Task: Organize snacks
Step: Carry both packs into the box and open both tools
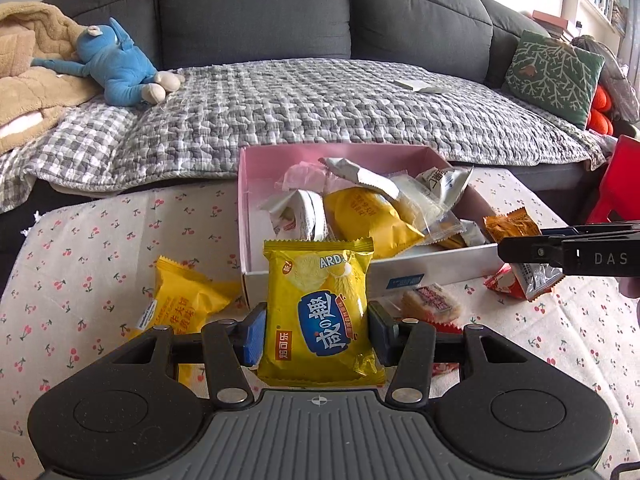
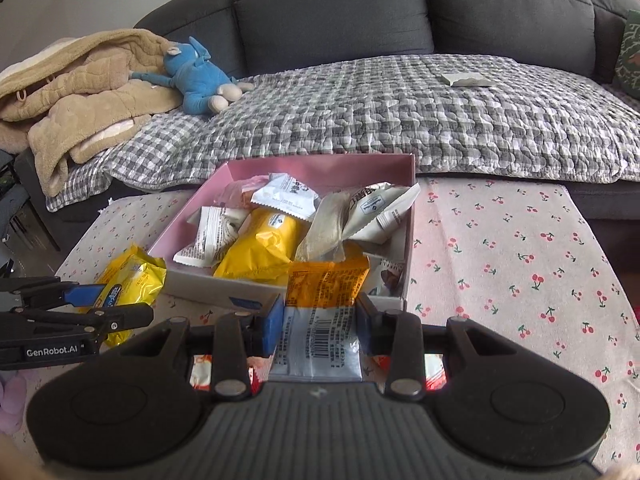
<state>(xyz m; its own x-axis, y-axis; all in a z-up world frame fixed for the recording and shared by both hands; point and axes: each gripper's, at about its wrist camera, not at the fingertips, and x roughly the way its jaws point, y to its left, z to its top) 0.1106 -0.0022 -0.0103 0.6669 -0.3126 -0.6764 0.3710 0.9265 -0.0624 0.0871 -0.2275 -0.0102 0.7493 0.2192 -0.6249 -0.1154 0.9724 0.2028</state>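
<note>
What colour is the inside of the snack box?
Pink inside the snack box, clearest in the right wrist view.

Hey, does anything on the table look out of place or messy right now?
Yes. Several snack packets lie loose on the tablecloth outside the pink box: a yellow packet to its left, red-and-white ones in front. Inside the box, packets are piled haphazardly rather than arranged.

Glossy crinkled plastic wraps the yellow cracker packet (image 1: 318, 312); the box (image 2: 408, 240) looks like matt card; printed cotton cloth (image 2: 520, 248) covers the bench.
</note>
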